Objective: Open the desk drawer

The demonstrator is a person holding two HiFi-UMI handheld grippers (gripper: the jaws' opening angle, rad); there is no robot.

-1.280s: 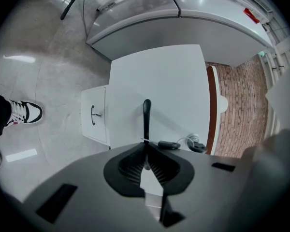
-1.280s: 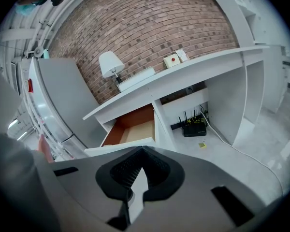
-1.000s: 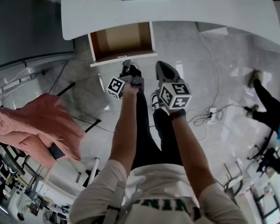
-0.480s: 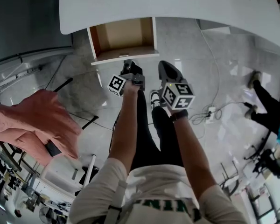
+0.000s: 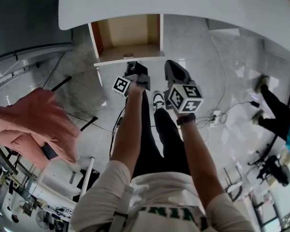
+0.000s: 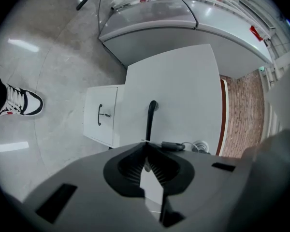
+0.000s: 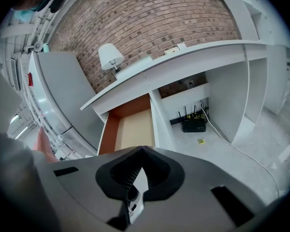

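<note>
Drawer point(image 5: 130, 35) sticks out from under the desk point(image 5: 232, 8), toward its left end. Left gripper point(image 5: 132, 64) and right gripper point(image 5: 171, 65) side by side just before the drawer front: left at its middle, right off its right corner. Chair point(image 5: 49, 151) with a cloth point(image 5: 29, 124) over it on the floor far left; power strip point(image 5: 214, 117) right of the person's legs point(image 5: 157, 139); router point(image 7: 193, 124) under the desk, right of the drawer
</note>
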